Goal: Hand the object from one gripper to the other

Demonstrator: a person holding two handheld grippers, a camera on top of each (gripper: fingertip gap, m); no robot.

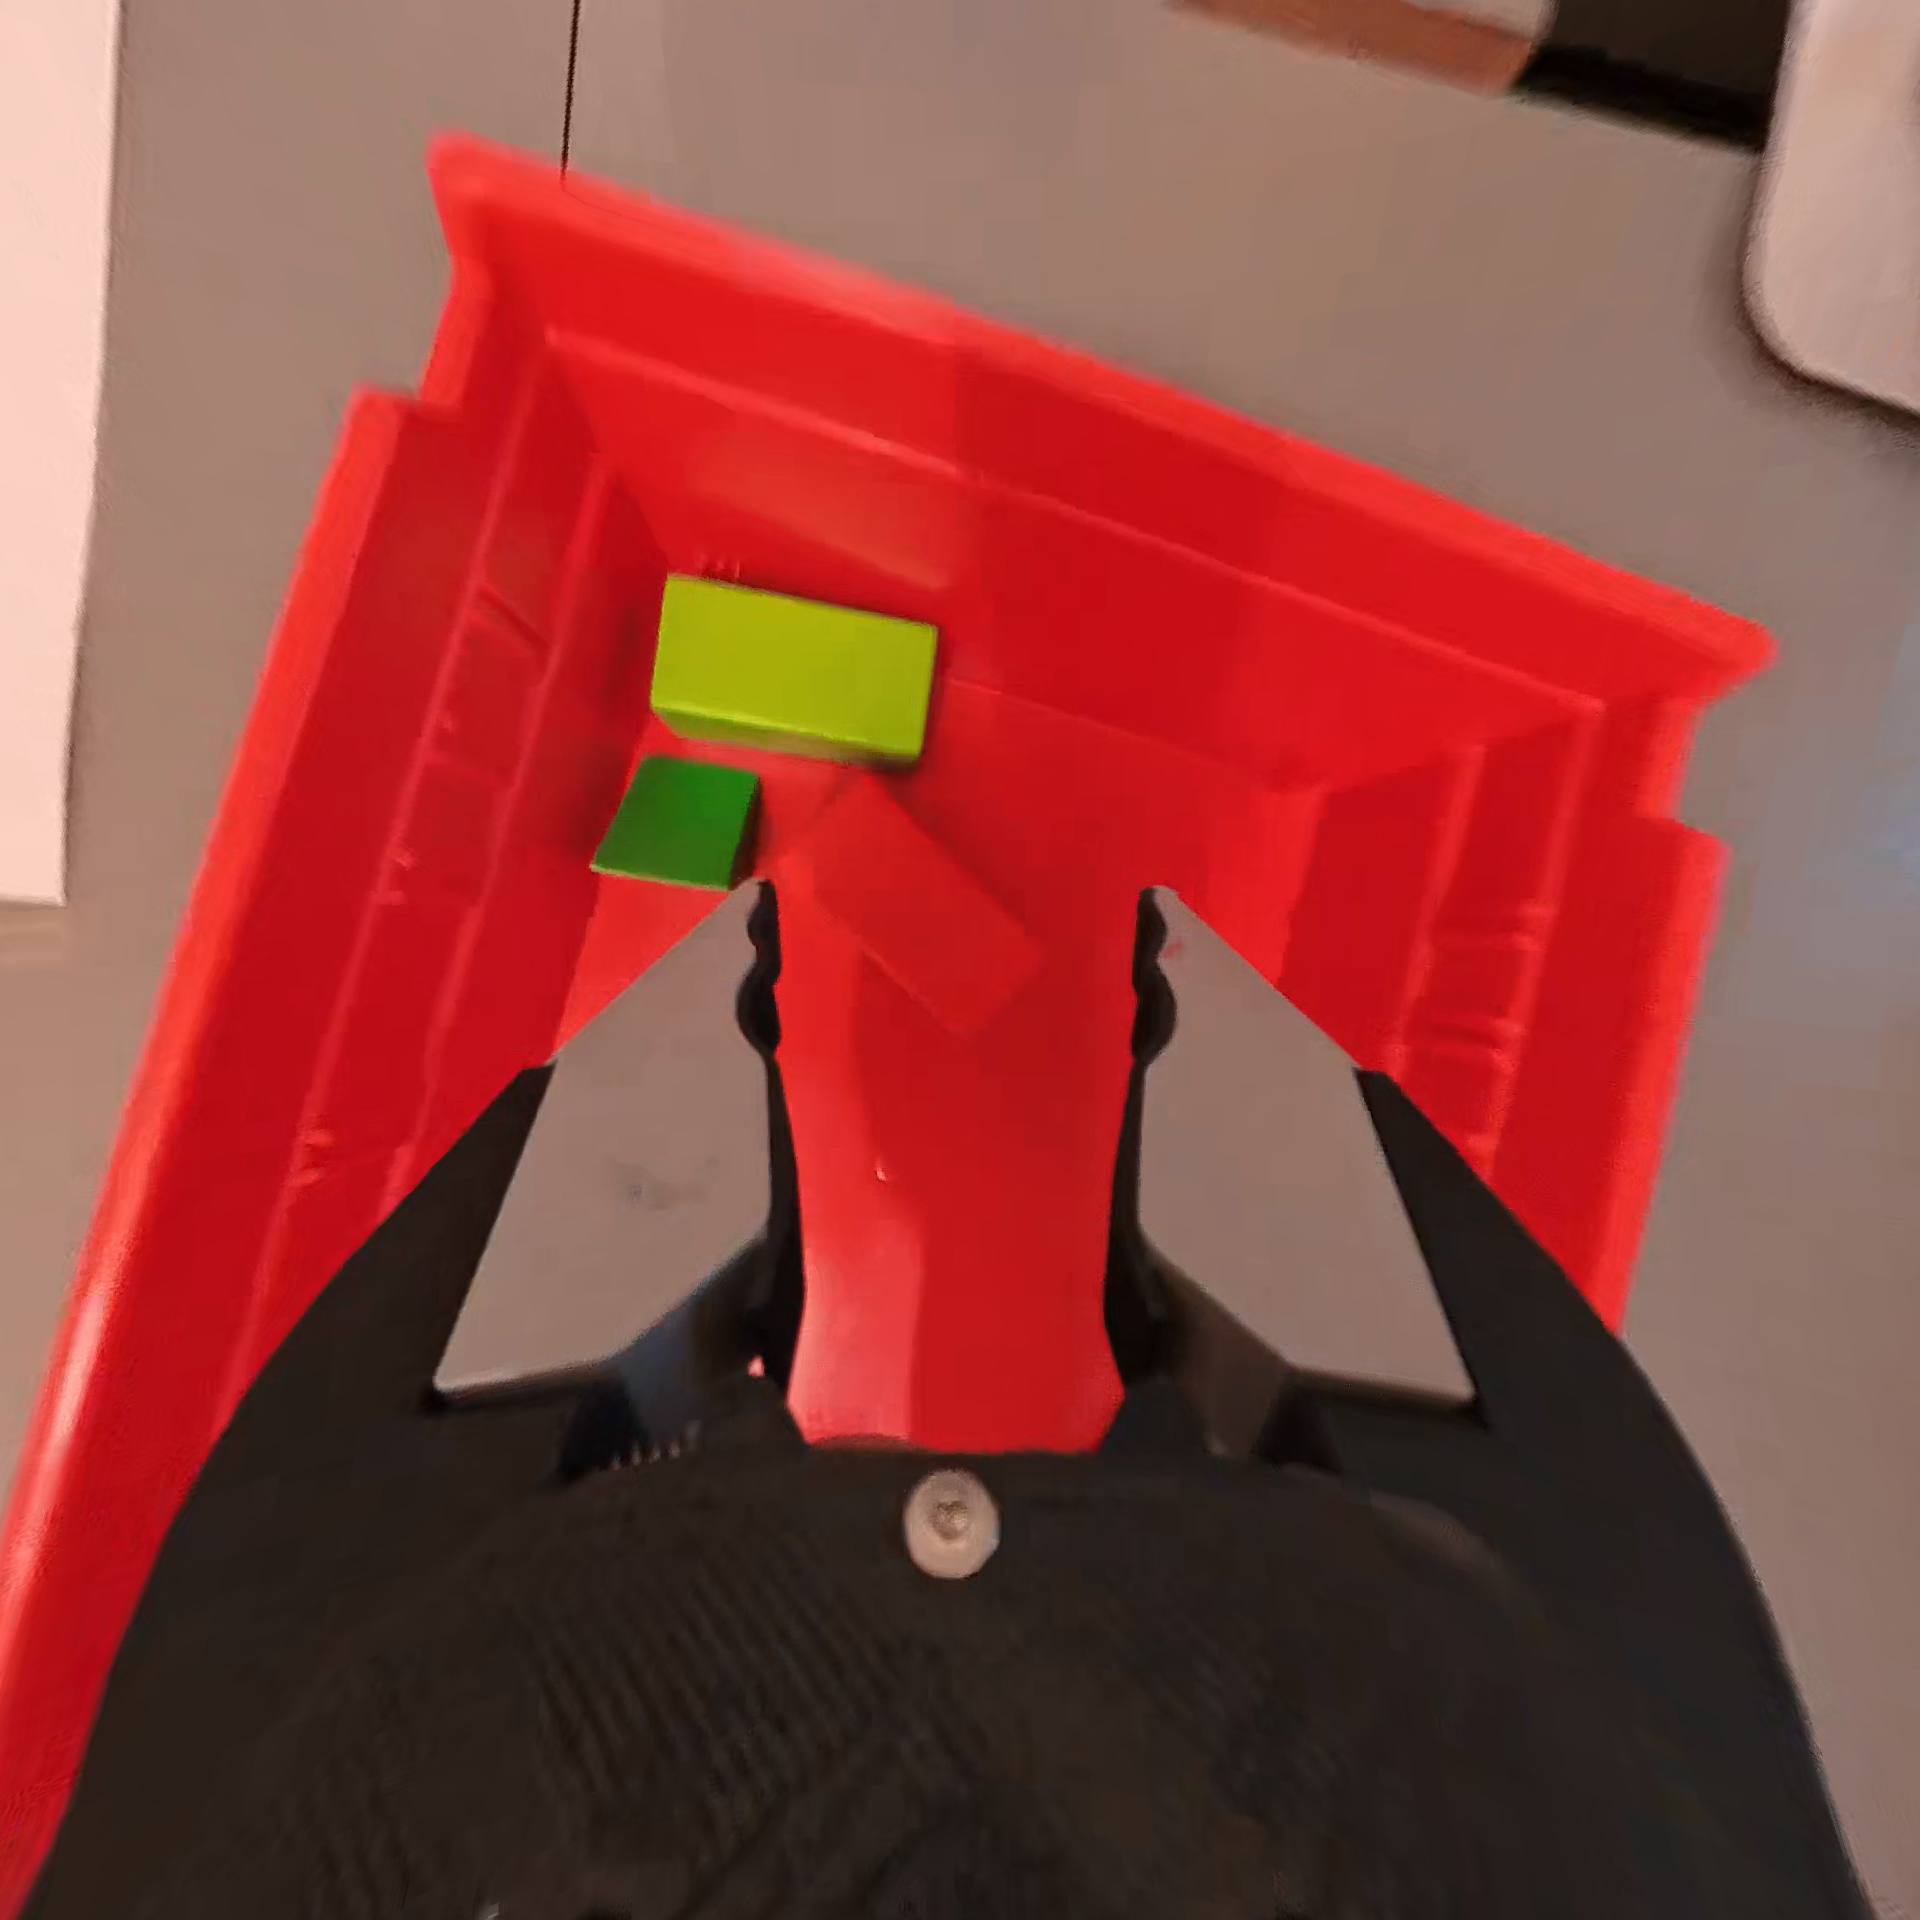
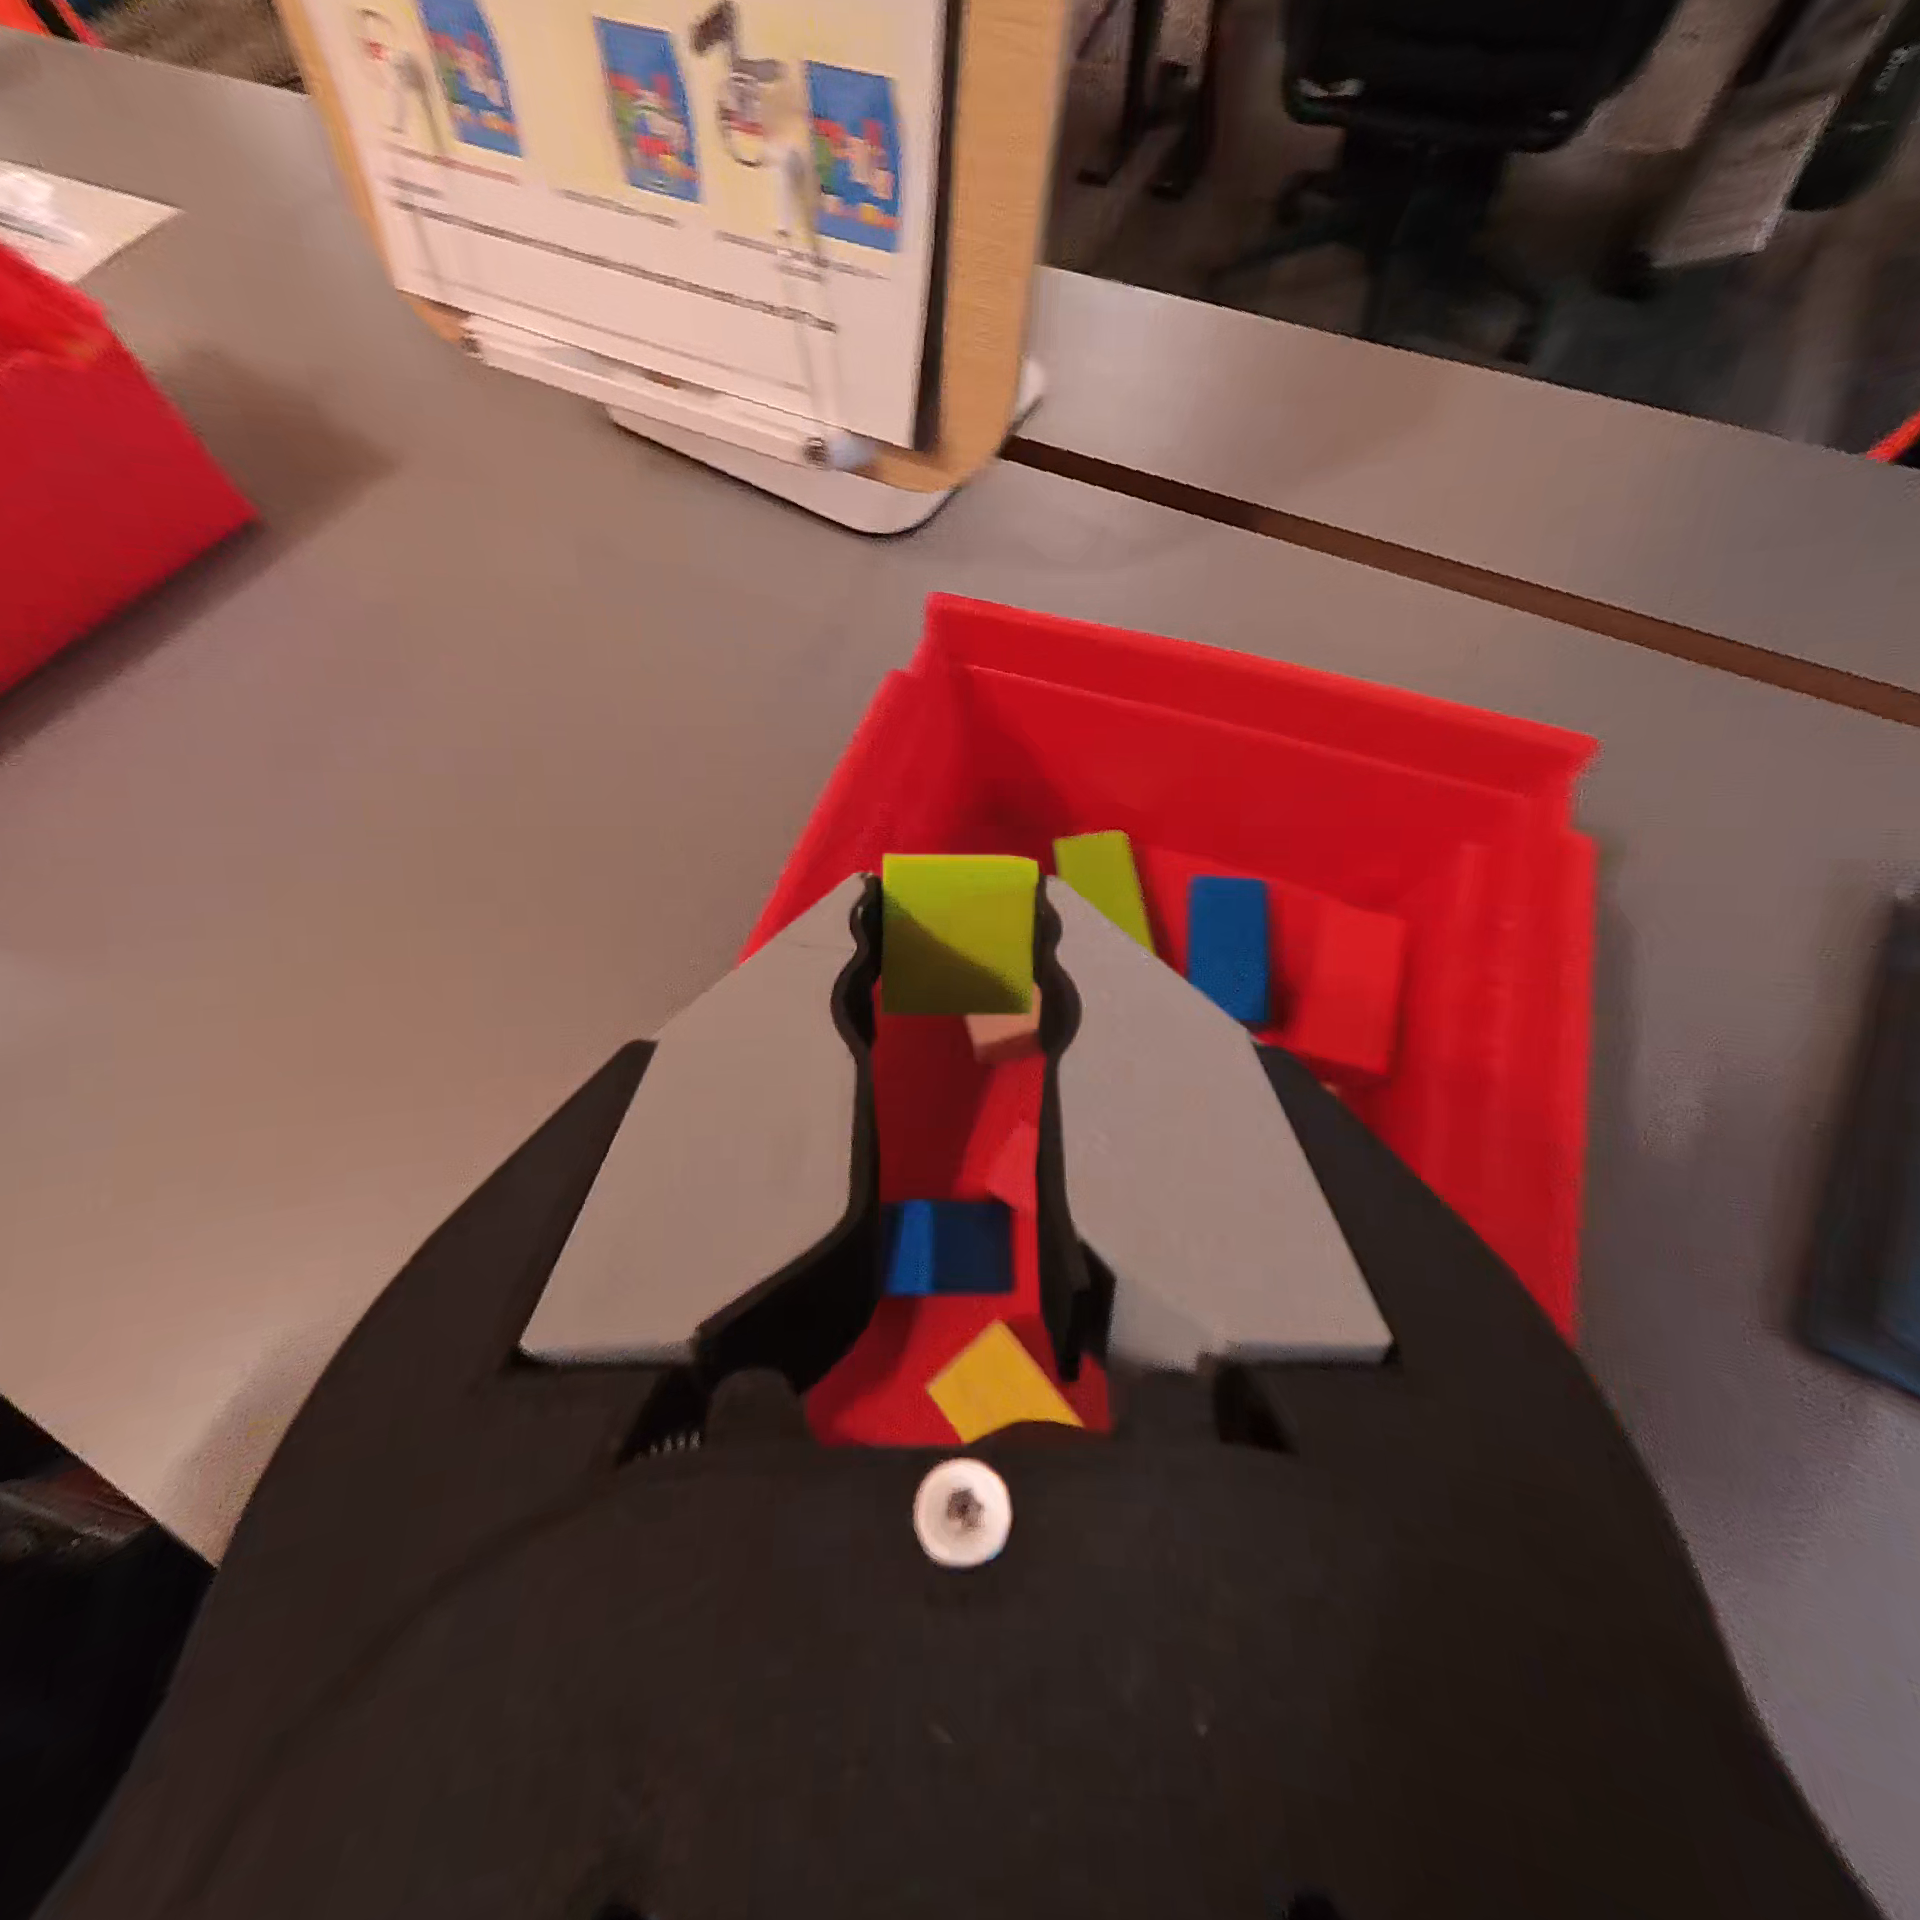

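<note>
In the left wrist view my left gripper (image 1: 956,904) is open over a red bin (image 1: 1143,416). Nothing is between its pads. In that bin lie a lime-green block (image 1: 795,675), a dark green block (image 1: 681,826) and a red block (image 1: 914,925). The red block lies on the bin's floor past the fingertips, apart from both pads. In the right wrist view my right gripper (image 2: 958,904) is shut on a lime-green block (image 2: 958,935), with both pads pressed on its sides. It holds the block above a second red bin (image 2: 1247,707).
The right-hand bin holds several loose blocks: lime (image 2: 1107,883), blue (image 2: 1229,945), red (image 2: 1351,987), another blue (image 2: 945,1262), yellow (image 2: 997,1387). A sign stand (image 2: 675,208) stands at the back of the grey table (image 2: 468,727). Another red bin (image 2: 83,468) is far left, a dark object (image 2: 1870,1143) at the right edge. Left tips to right tips: about 65 cm.
</note>
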